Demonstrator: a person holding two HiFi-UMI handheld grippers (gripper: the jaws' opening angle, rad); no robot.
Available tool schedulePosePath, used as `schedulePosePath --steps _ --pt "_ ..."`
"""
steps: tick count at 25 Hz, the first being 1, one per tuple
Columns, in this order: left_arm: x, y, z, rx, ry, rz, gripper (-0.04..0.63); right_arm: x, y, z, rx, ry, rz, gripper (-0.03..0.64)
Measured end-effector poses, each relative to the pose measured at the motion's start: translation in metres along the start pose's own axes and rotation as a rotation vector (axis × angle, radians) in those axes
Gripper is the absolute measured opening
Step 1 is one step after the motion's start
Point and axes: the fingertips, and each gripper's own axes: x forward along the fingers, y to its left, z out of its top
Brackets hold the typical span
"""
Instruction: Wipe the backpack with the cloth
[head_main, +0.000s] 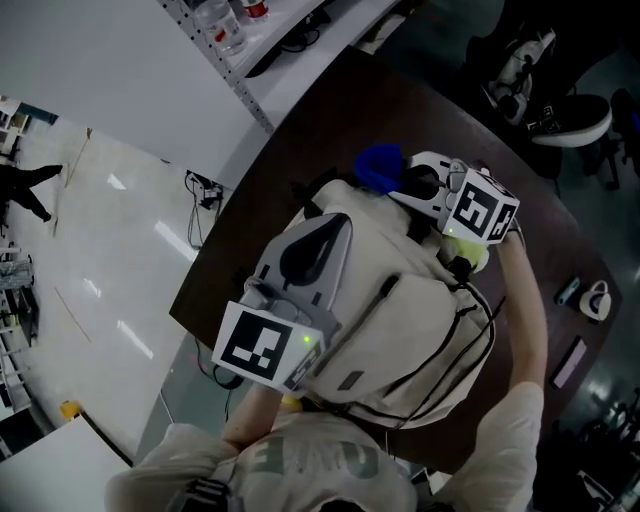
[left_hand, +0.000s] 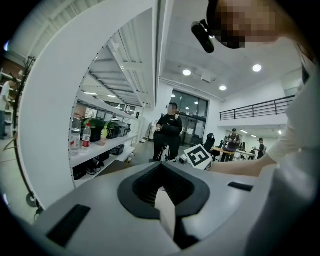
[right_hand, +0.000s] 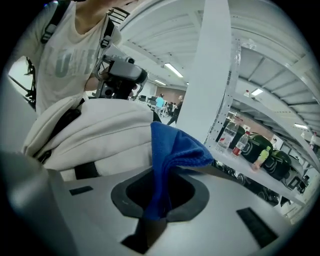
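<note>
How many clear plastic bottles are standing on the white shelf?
2. In the right gripper view they stand side by side on the white shelf, the left bottle looking taller than the right bottle. Others may be hidden.

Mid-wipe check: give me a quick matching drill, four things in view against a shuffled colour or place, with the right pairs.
Things:
1 cloth
2 backpack
3 table
4 bottles

Colour or place:
A dark brown, under the backpack
B standing on the white shelf
C blue, pinched in the right gripper
D cream, lying on the table

Pairs: 1-C, 2-D, 3-A, 4-B
</note>
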Motion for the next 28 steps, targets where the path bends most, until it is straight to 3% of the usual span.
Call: schedulePosePath --steps 5,11,28 --pt "0.0 0.0 0.001 0.012 0.0 0.012 0.002 -0.008 0.009 -0.004 -0.003 0.009 -0.002 0.044" --pt "0.001 0.002 -0.003 0.025 0.009 0.022 0.002 -0.04 0.034 -0.019 0.061 0.03 -0.071 0.044" --pt "0.0 0.004 -0.007 0.047 0.012 0.032 0.002 -0.14 0.145 -0.081 0.341 0.107 -0.303 0.044"
